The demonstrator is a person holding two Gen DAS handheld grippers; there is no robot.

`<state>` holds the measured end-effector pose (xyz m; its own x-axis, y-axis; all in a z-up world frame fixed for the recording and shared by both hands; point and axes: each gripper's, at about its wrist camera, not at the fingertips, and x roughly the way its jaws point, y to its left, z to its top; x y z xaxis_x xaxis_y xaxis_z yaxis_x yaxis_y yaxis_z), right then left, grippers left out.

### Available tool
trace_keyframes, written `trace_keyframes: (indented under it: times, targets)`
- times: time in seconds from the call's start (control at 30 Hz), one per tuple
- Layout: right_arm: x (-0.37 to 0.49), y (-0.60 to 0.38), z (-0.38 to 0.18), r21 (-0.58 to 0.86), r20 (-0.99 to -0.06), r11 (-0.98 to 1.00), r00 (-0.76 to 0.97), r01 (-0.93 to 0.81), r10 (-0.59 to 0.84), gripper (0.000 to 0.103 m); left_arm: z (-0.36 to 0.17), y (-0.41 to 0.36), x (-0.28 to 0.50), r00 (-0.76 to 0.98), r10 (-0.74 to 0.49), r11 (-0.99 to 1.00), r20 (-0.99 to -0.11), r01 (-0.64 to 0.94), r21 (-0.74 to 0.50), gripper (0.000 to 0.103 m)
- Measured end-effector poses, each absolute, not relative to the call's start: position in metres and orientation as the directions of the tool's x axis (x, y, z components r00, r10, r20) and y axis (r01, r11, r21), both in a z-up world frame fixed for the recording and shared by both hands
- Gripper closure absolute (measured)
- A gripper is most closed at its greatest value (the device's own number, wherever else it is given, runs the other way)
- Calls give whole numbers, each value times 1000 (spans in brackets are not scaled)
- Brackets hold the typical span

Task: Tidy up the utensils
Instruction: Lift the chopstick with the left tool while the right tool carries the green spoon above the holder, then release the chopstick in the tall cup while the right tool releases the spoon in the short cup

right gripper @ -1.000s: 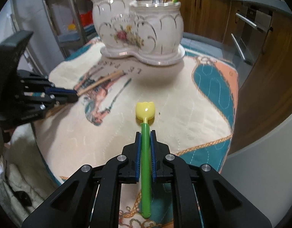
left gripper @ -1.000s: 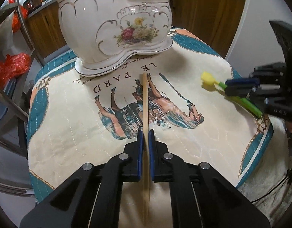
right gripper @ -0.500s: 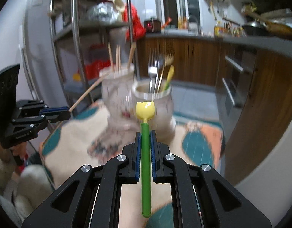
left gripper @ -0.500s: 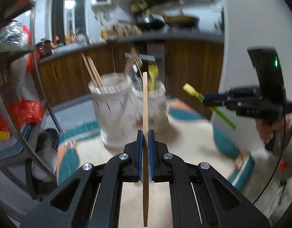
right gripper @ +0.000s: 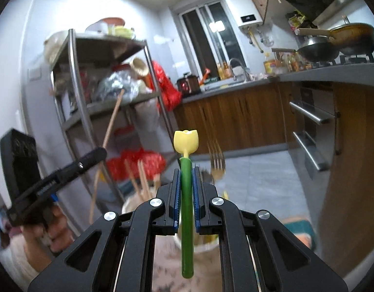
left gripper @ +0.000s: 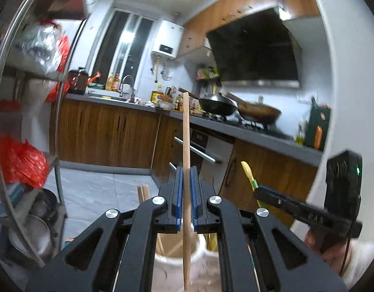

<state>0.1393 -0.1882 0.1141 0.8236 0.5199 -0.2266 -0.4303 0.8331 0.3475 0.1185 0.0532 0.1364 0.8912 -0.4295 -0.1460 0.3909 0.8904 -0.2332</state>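
Left wrist view: the left gripper point(left gripper: 185, 197) clamps a wooden chopstick point(left gripper: 186, 170) at frame centre, upright, lower tip over the white holder point(left gripper: 172, 262) at bottom centre. Lower it straight down before letting go.

Right wrist view: the right gripper point(right gripper: 186, 198) pinches a green spoon point(right gripper: 187, 209), yellow end up, long axis vertical, above the holder's right cup point(right gripper: 206, 245). Steady it first; the cup looks crowded.

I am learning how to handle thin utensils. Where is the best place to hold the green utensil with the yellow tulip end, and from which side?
Grip the straight green shaft of the tulip utensil, below the yellow head, as the right tool does now: fingers closing from both sides across the stem. The shaft is thin and even, while the flared head would probably slip.
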Motion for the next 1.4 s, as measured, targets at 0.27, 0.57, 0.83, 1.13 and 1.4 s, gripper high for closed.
trace_keyframes:
  times: [0.27,0.57,0.83,1.13,1.4]
  targets:
    - [170,-177,91,402,-190,824,845,-398,501,93,120,46,150,917,-385,900,-103,347,-264,97]
    - [167,-157,66,298,-189,863,862,-407,471,93,99,35,147,928,-359,923,-95,339,-180,97]
    - [157,-151,54,222,-233,889,864,-400,447,93,87,42,132,930,-345,934,-127,326,-148,97]
    - [137,-166,43,237,-291,905,862,-354,414,93,74,53,112,927,-304,951,-221,282,-127,97]
    - [131,-171,37,256,-316,906,857,-336,407,93,71,47,103,926,-298,954,-232,284,-93,97]
